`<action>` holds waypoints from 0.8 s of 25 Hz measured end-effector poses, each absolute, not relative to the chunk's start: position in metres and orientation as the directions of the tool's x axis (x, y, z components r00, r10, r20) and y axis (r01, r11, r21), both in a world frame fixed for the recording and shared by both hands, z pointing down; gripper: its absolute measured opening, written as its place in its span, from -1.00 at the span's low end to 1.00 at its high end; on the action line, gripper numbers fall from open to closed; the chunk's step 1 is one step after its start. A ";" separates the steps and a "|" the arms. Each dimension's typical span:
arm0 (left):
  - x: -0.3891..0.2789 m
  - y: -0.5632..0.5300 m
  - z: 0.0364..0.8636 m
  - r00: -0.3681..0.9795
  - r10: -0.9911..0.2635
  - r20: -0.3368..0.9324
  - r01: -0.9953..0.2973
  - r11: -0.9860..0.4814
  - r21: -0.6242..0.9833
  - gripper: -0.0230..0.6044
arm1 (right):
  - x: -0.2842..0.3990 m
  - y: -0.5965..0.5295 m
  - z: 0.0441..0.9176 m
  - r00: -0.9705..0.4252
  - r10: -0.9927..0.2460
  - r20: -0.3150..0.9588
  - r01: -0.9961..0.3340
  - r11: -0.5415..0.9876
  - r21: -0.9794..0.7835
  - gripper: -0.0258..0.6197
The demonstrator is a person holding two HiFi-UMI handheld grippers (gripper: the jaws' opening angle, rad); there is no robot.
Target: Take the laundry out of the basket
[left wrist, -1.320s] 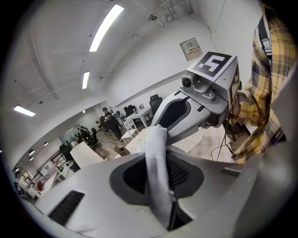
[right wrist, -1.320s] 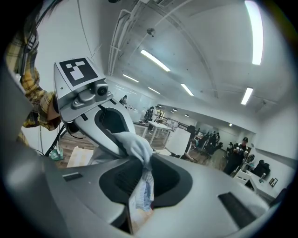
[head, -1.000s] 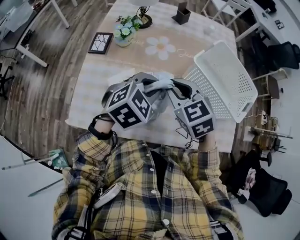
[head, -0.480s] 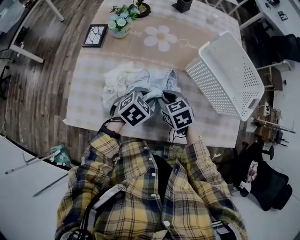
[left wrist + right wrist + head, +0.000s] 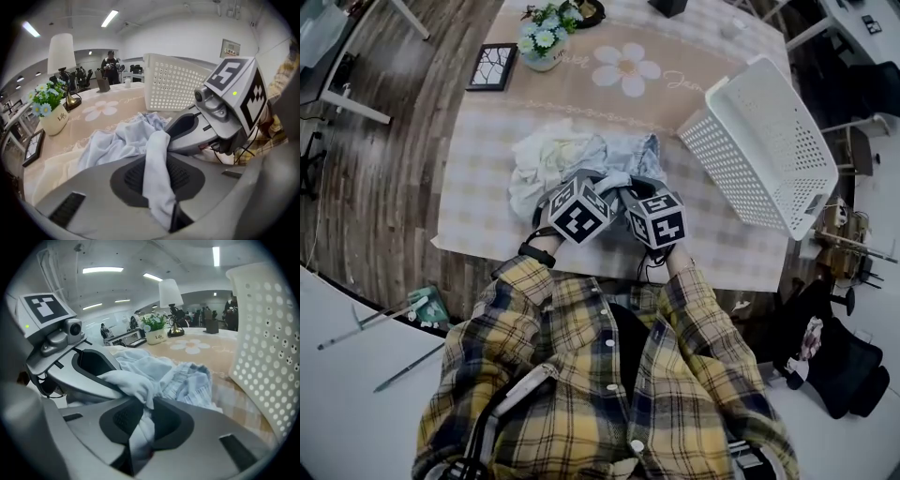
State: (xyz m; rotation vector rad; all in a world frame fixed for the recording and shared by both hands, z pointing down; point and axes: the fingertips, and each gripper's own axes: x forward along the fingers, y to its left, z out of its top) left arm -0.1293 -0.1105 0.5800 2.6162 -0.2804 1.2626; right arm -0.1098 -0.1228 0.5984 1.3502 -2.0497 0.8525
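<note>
**On the Table: Setting the Garment Down**

Between the narrow jaws of the left gripper (image 5: pixel 158 187) runs a fold of the pale blue garment (image 5: pixel 117 140); the jaws have just been closing on it. The right gripper (image 5: pixel 140 427) is equally narrow and pinches another fold of what appears to be the same cloth. Both sit side by side, low over the checked tablecloth (image 5: pixel 478 216).

Judged step: laying the garment down. Let the cloth rest fully before releasing, then open both grippers together so no fold drags.

The garment is thin, limp and crumpled. It is heaped just beyond the grippers beside a cream piece (image 5: pixel 534 159), outside the white basket (image 5: pixel 769 141), which lies tipped at the right.
</note>
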 end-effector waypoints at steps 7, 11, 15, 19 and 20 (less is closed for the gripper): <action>-0.130 -0.109 0.578 0.619 -0.065 0.783 -0.258 -0.958 0.125 -0.62 | -0.109 -0.120 0.596 -0.355 -0.600 0.717 -0.933 0.278 -0.229 -0.64; -0.131 -0.108 0.567 0.647 -0.061 0.760 -0.256 -0.956 0.141 -0.56 | -0.106 -0.118 0.583 -0.355 -0.613 0.706 -0.933 0.275 -0.230 -0.61; -0.133 -0.109 0.547 0.696 -0.060 0.716 -0.256 -0.952 0.169 -0.47 | -0.103 -0.115 0.560 -0.389 -0.617 0.684 -0.921 0.290 -0.262 -0.49; -0.141 -0.107 0.516 0.747 -0.027 0.664 -0.233 -0.947 0.224 -0.28 | -0.099 -0.105 0.526 -0.452 -0.620 0.642 -0.892 0.330 -0.309 -0.38; -0.144 -0.107 0.508 0.760 -0.020 0.650 -0.225 -0.946 0.234 -0.21 | -0.098 -0.102 0.517 -0.459 -0.624 0.632 -0.888 0.347 -0.302 -0.38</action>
